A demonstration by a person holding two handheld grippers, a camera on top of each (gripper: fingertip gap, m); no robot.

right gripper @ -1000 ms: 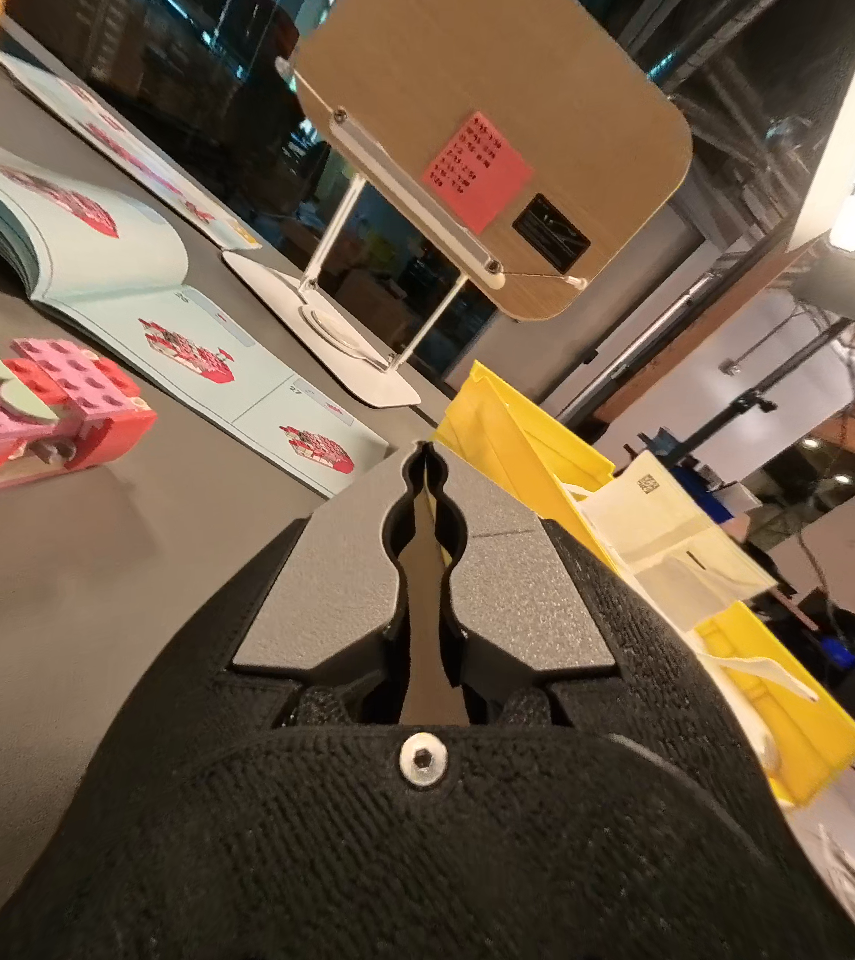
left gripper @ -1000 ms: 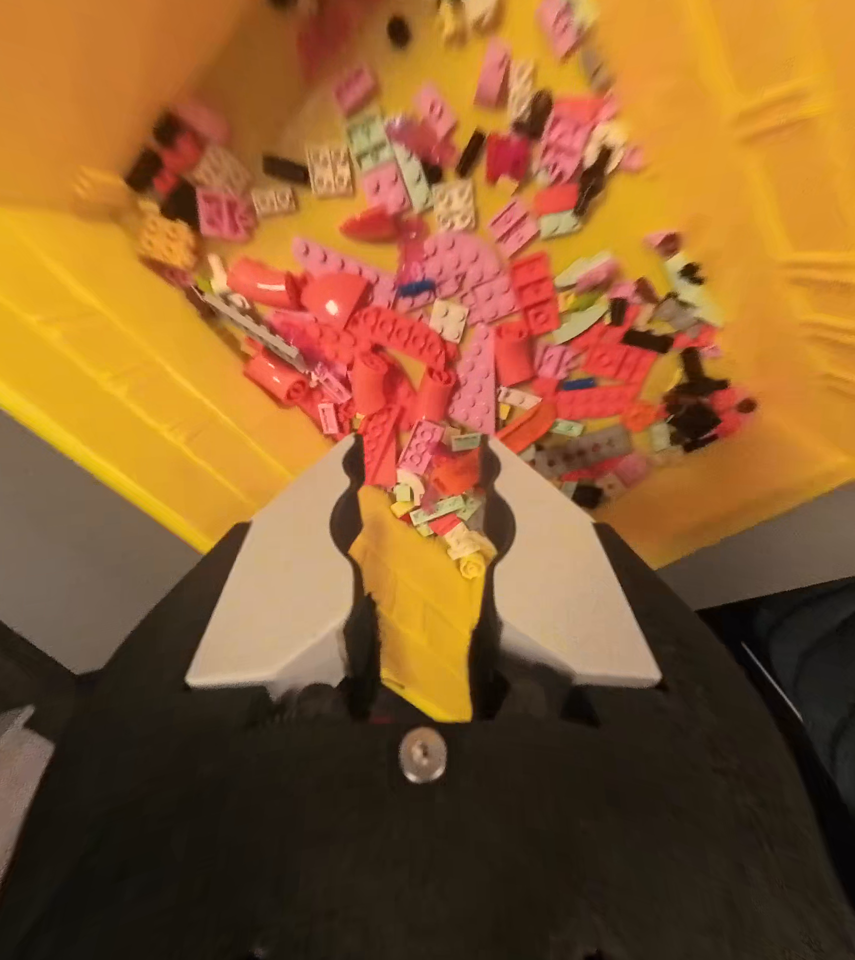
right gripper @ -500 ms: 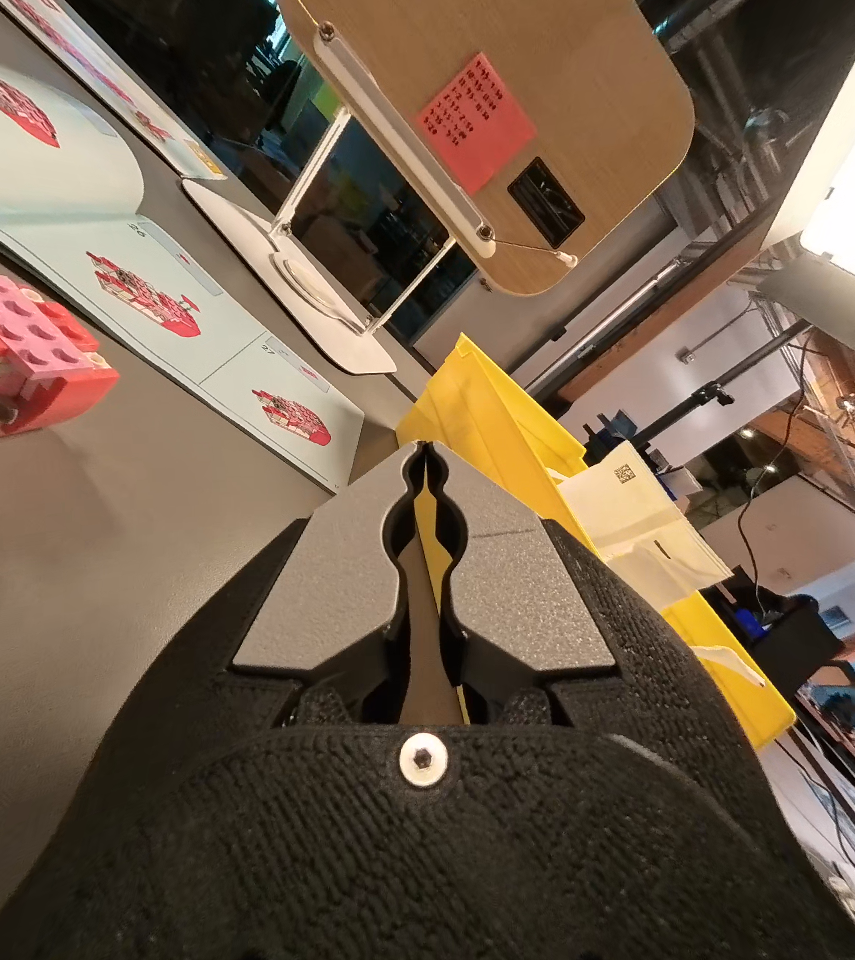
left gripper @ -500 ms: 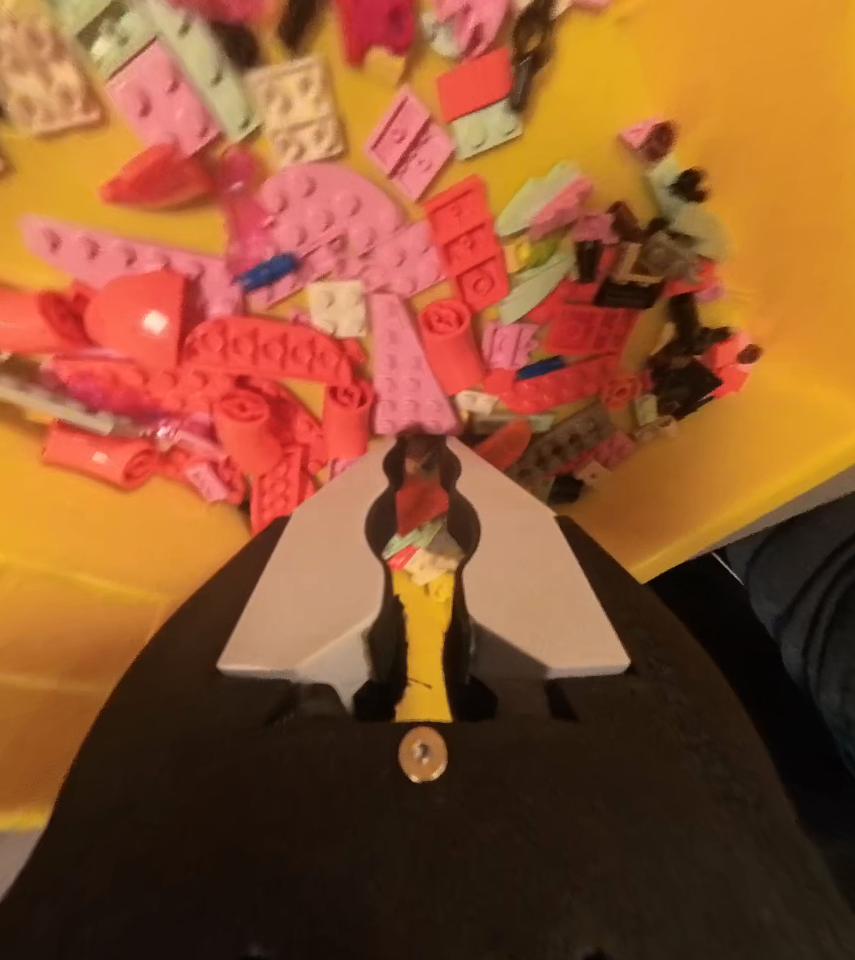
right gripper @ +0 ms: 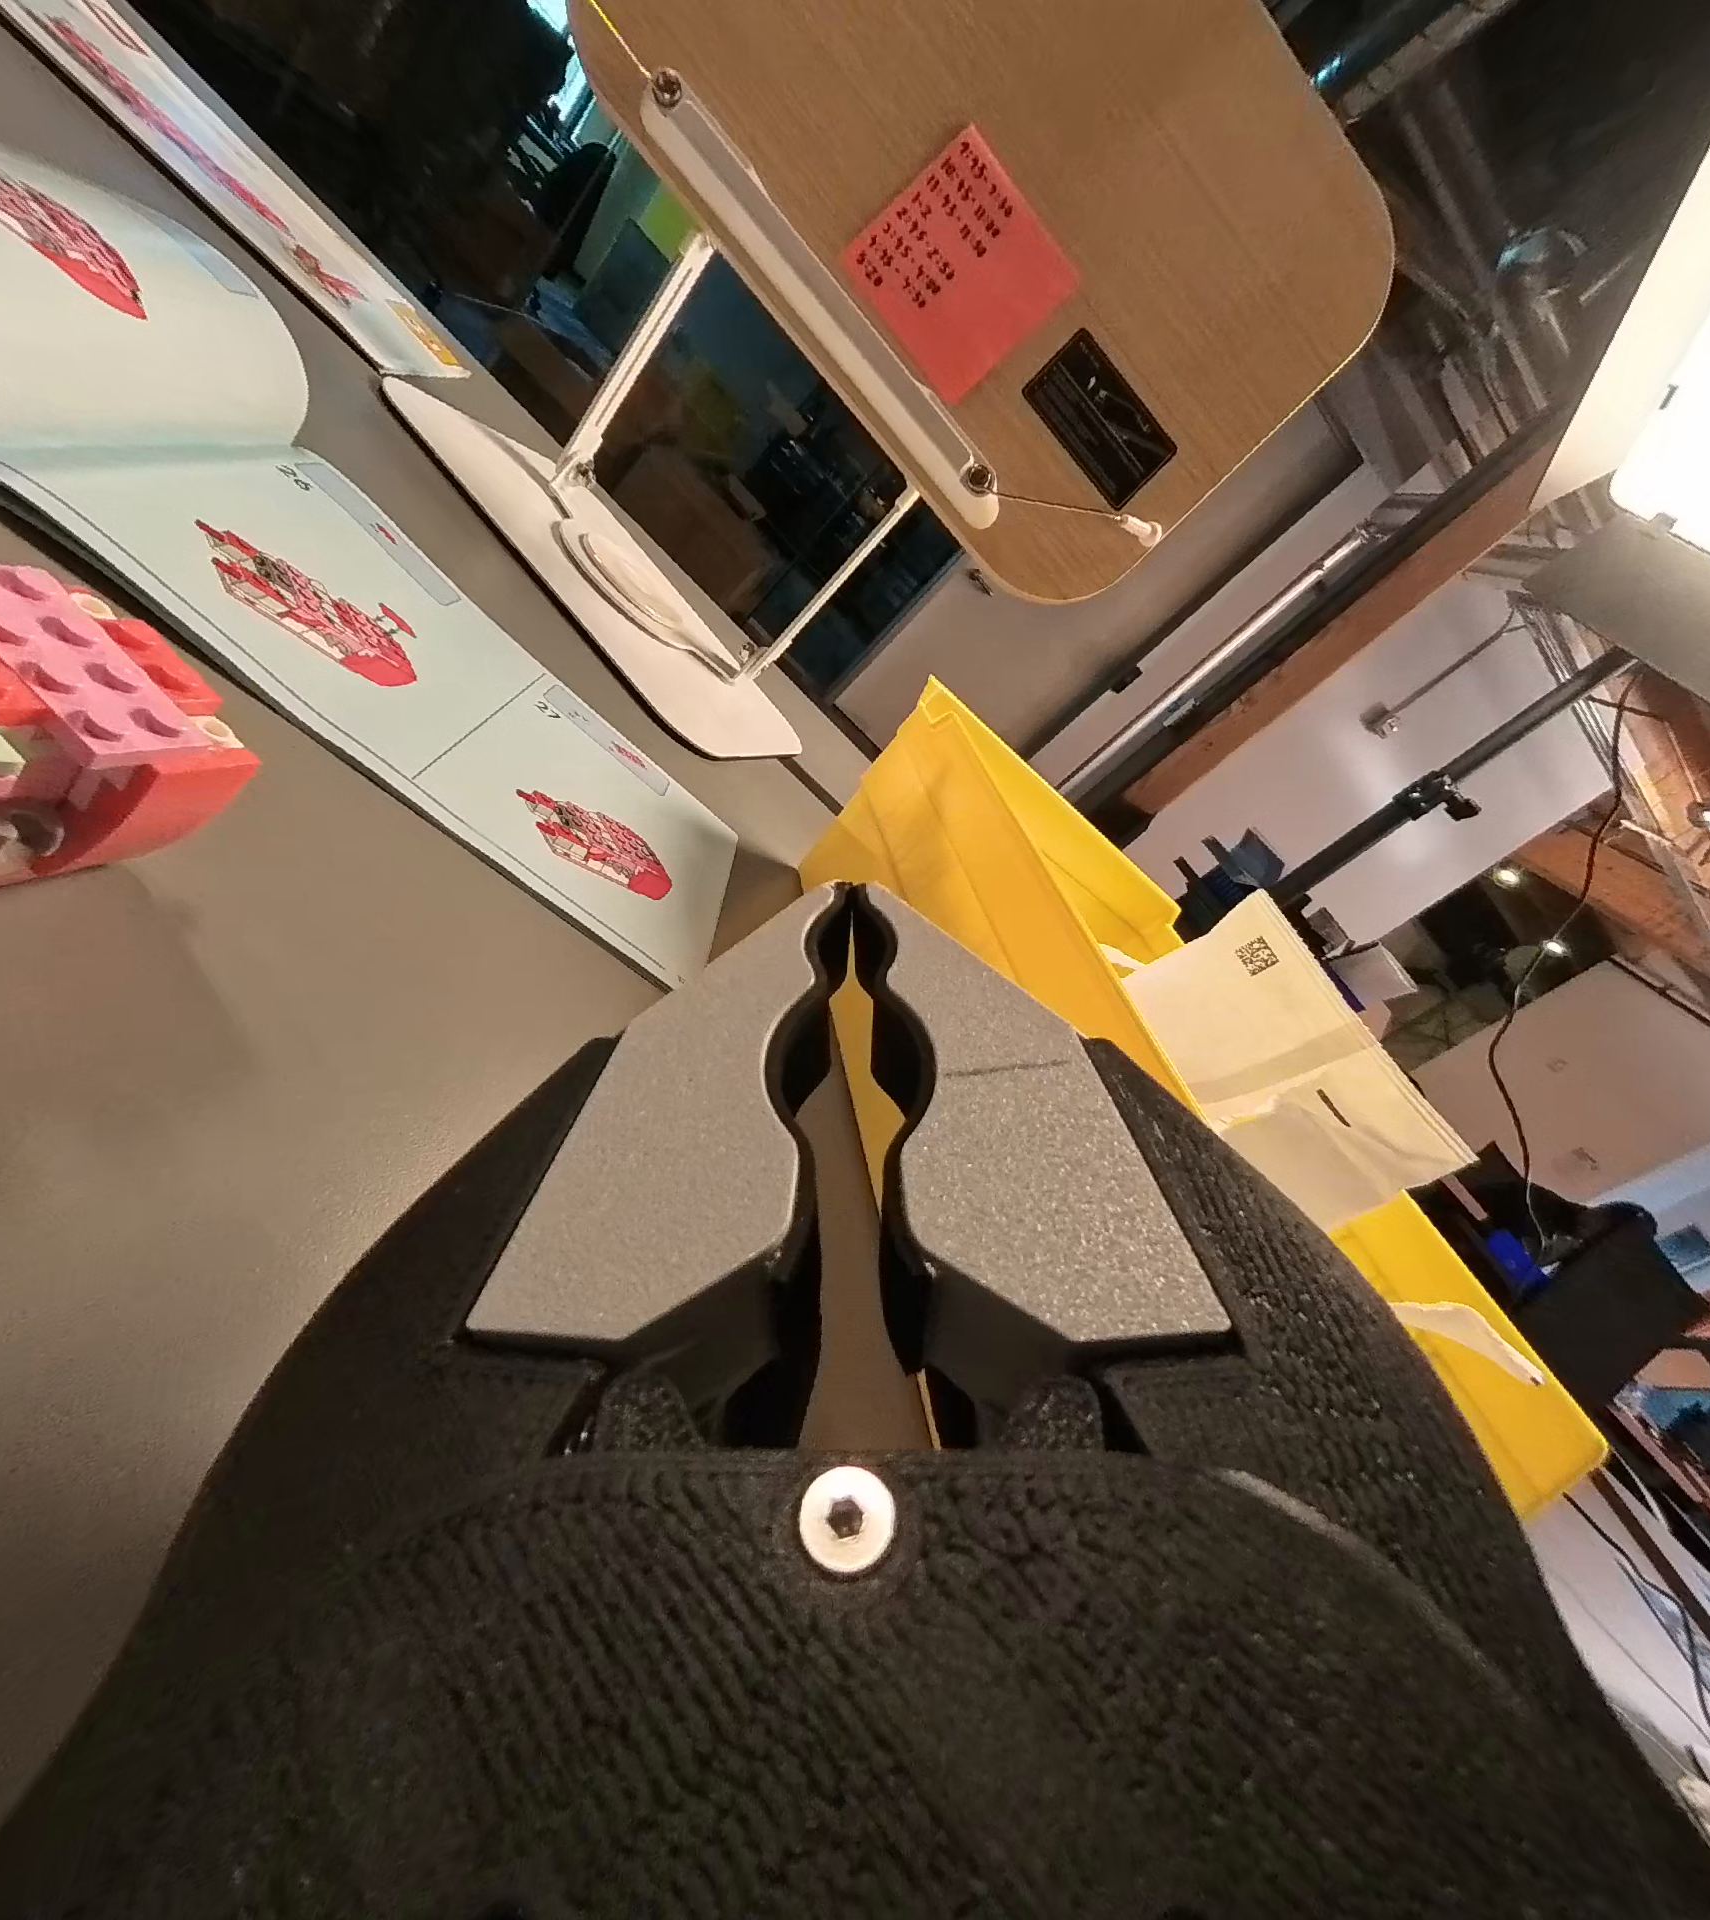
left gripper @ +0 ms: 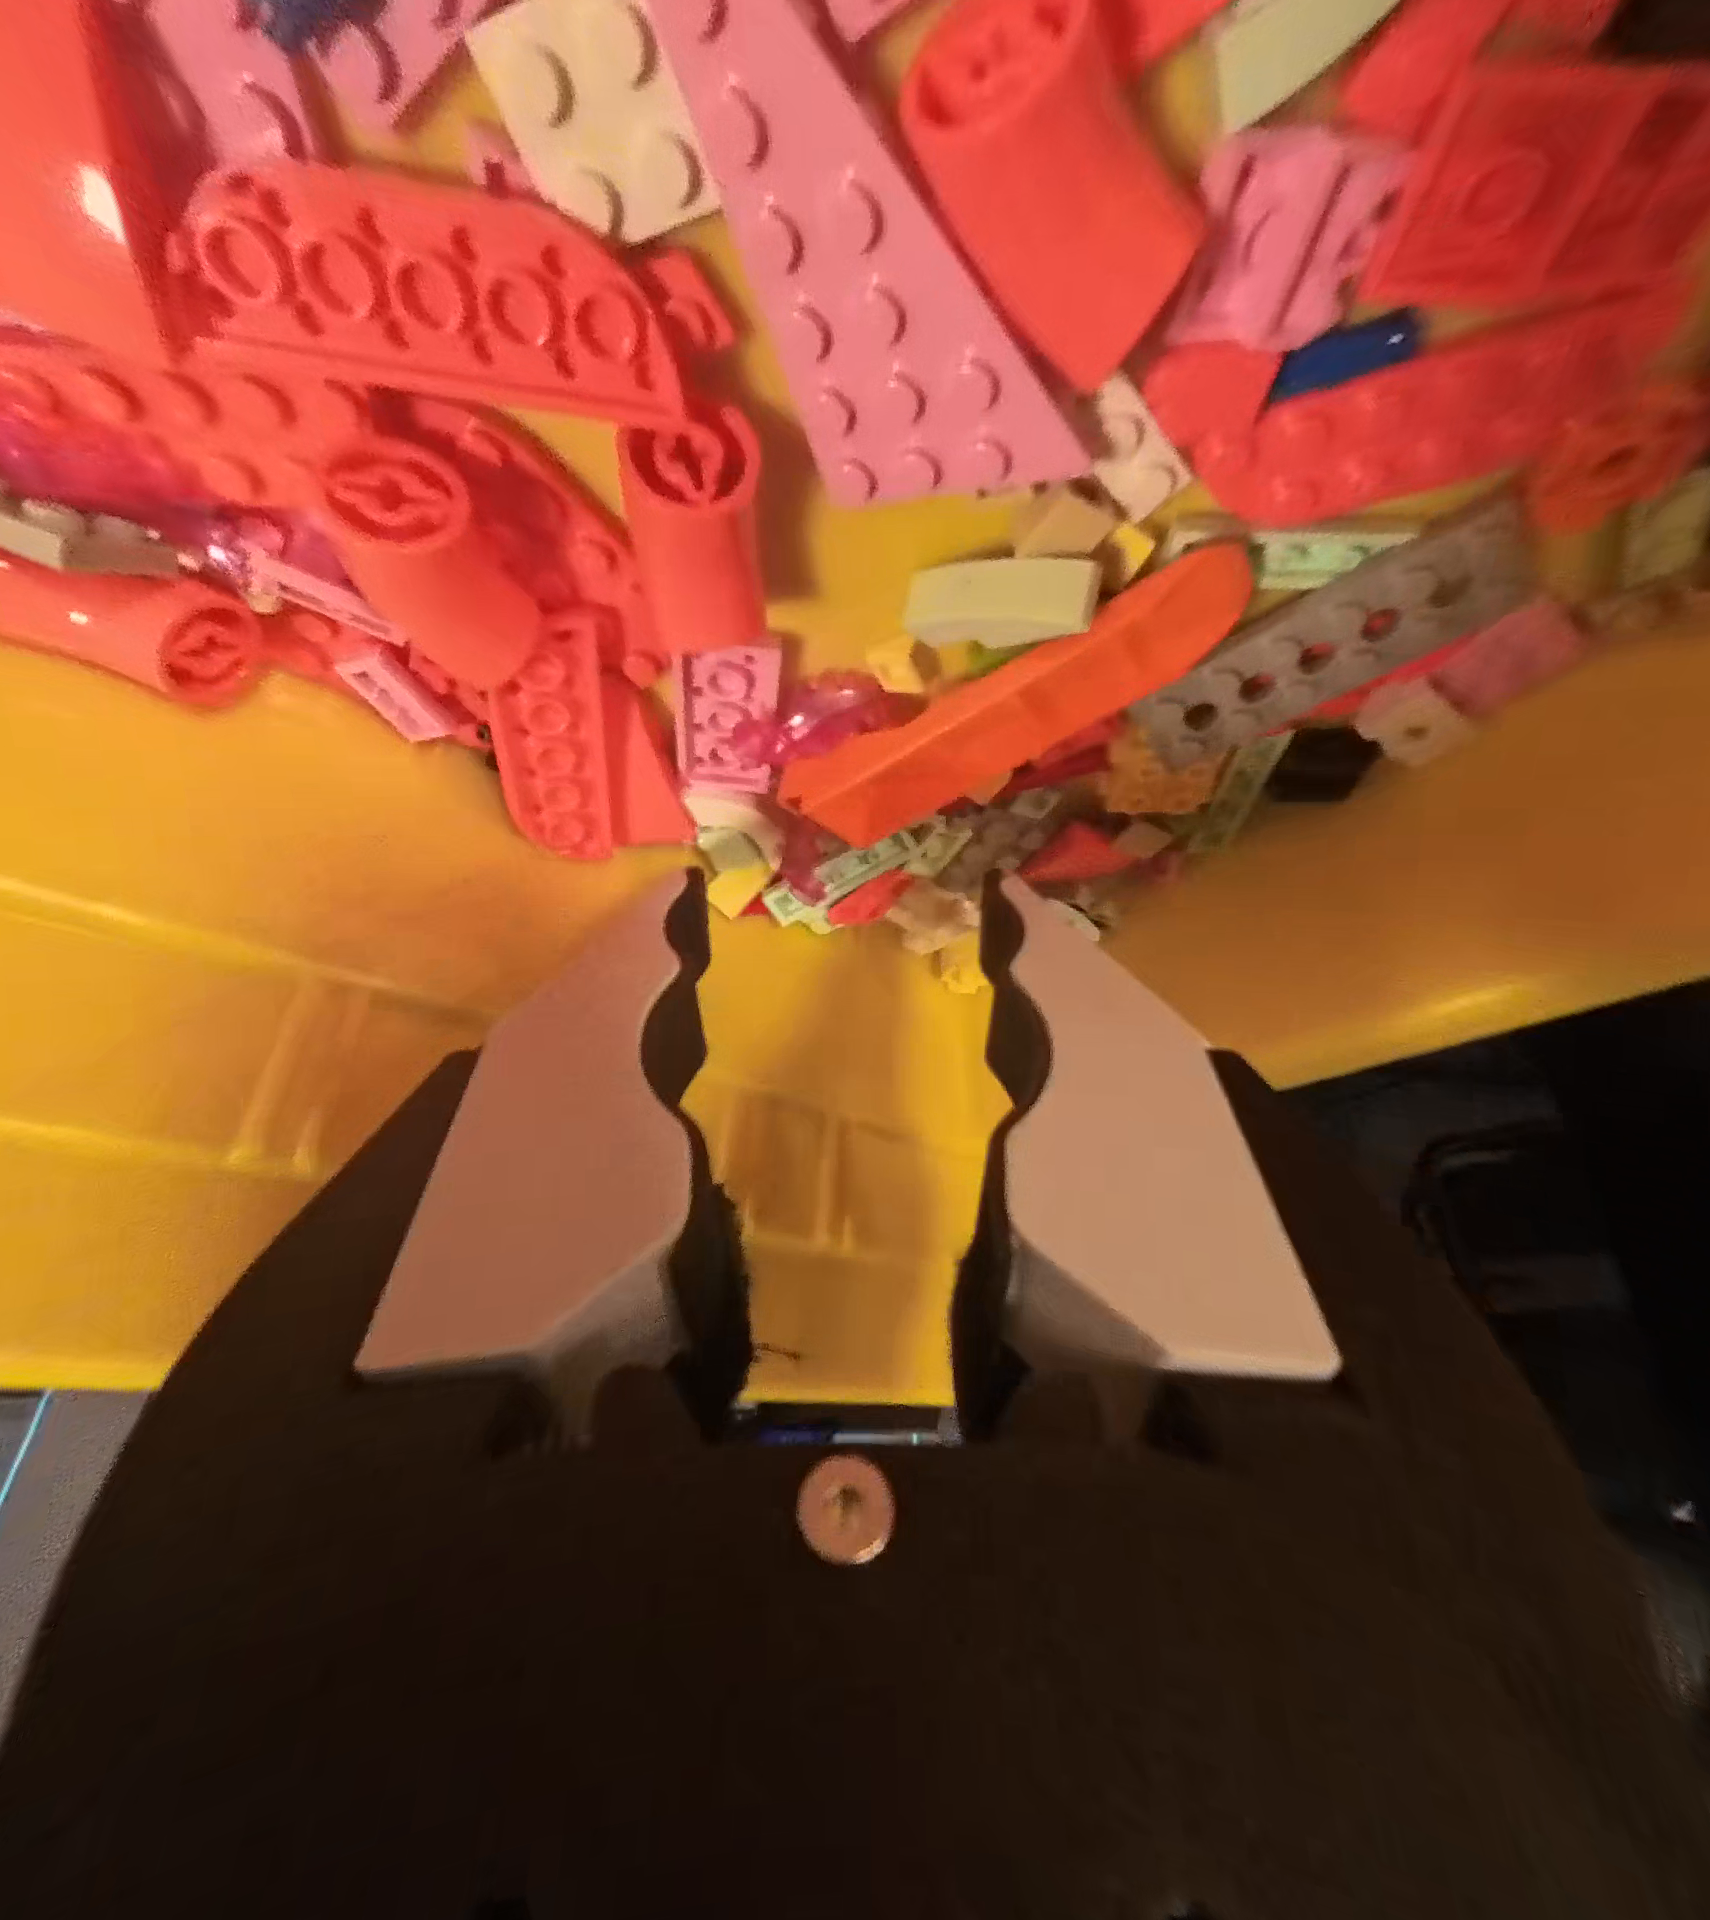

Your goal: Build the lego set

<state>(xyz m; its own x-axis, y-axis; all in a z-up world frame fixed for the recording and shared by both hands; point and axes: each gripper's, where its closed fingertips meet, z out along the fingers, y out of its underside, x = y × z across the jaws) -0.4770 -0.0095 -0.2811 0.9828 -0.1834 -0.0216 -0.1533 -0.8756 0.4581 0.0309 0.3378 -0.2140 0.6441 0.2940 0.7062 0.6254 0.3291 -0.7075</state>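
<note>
Yellow bin [left gripper: 155,883] brims with loose bricks [left gripper: 830,883]; left gripper [left gripper: 840,914] gapes bare above them, right gripper [right gripper: 851,896] clenched empty beside half-built model [right gripper: 51,717].

Hand-held gripper [right gripper: 849,891] closed, bare, beside yellow bin [right gripper: 1017,883]; booklet [right gripper: 331,582] left.

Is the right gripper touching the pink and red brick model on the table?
Apart. The right wrist view shows the right gripper shut, with bare grey table between it and the brick model far to its left.

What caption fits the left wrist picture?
Open left gripper reaching into a yellow bin of toy bricks.
</note>
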